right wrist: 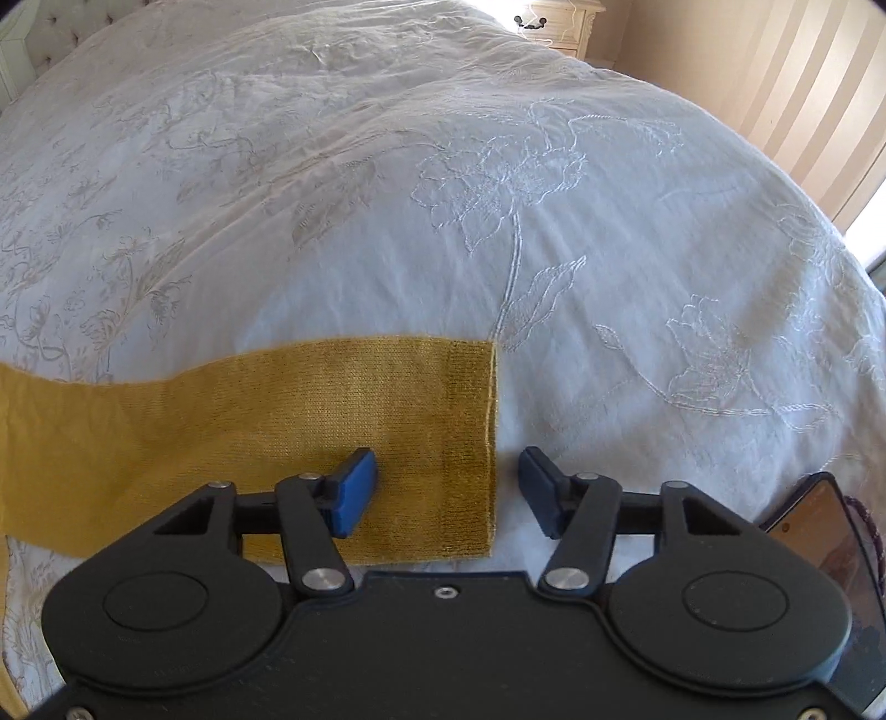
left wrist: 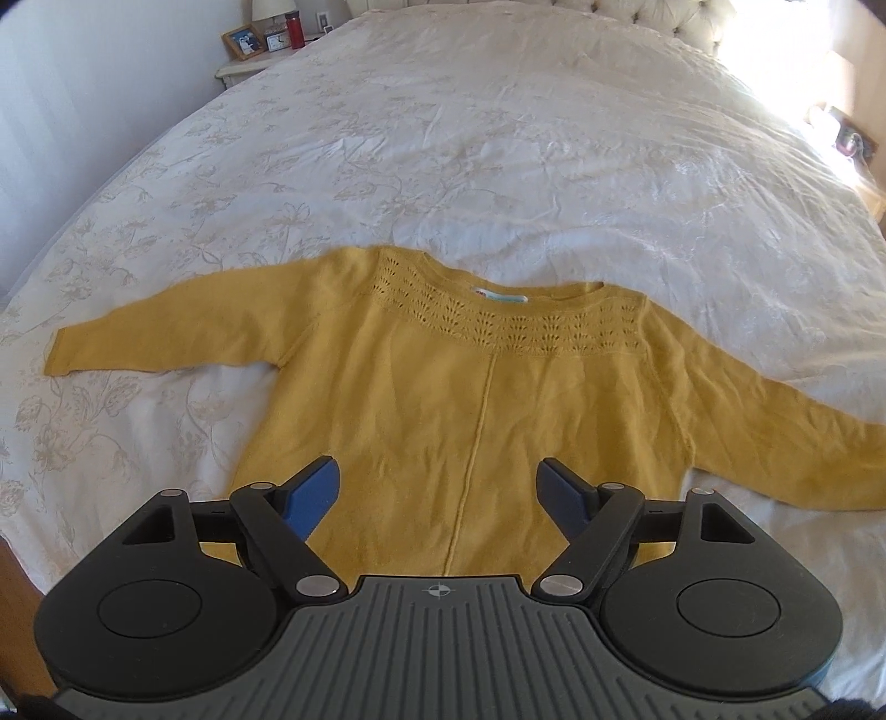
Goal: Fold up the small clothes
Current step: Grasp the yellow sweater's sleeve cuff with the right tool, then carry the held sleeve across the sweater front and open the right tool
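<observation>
A mustard-yellow knitted sweater (left wrist: 470, 387) lies flat, front up, on the white embroidered bedspread (left wrist: 498, 166), both sleeves spread sideways. My left gripper (left wrist: 437, 465) hovers open over the sweater's lower body, with its blue fingers (left wrist: 315, 493) either side of the centre seam. In the right wrist view one sleeve (right wrist: 249, 410) runs in from the left and ends in a ribbed cuff (right wrist: 470, 421). My right gripper (right wrist: 447, 454) stands open astride the cuff's end: one blue finger is over the sleeve, the other over bare bedspread (right wrist: 554, 277). Neither pad presses the cloth.
A bedside table (left wrist: 238, 69) at the far left corner carries a picture frame (left wrist: 243, 41), a small clock and a red bottle (left wrist: 293, 27). A phone (right wrist: 819, 526) lies on the bed beside my right gripper. A pale dresser (right wrist: 559, 27) stands beyond the bed.
</observation>
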`<state>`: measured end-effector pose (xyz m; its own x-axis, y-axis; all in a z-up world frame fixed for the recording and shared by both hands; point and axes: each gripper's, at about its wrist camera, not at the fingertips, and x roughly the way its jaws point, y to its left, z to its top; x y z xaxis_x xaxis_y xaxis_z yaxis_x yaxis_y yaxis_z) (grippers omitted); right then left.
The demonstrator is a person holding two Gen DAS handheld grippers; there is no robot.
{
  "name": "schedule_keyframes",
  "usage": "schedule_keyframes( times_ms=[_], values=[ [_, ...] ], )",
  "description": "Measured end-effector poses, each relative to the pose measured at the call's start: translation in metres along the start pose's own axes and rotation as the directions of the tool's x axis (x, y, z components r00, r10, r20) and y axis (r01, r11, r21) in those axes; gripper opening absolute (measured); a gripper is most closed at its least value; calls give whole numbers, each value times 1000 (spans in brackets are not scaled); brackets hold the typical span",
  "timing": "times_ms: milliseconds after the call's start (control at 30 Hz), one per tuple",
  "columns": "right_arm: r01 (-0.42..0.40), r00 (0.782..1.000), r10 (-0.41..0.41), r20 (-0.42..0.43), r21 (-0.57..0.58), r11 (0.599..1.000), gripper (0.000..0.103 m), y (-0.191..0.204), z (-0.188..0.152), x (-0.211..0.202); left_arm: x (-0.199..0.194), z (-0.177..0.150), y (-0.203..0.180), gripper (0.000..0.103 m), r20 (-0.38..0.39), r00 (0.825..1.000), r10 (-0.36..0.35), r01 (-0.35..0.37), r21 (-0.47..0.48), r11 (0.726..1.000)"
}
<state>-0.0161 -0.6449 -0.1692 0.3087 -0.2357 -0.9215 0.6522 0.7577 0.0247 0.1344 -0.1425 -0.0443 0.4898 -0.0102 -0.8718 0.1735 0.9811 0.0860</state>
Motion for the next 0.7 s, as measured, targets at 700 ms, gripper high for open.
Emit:
schedule_keyframes(
  times_ms=[700],
  values=[
    [-216, 932, 235, 276, -98, 972, 13, 169, 65, -162, 25, -3, 99, 78, -3, 998, -65, 65, 23, 998]
  ],
)
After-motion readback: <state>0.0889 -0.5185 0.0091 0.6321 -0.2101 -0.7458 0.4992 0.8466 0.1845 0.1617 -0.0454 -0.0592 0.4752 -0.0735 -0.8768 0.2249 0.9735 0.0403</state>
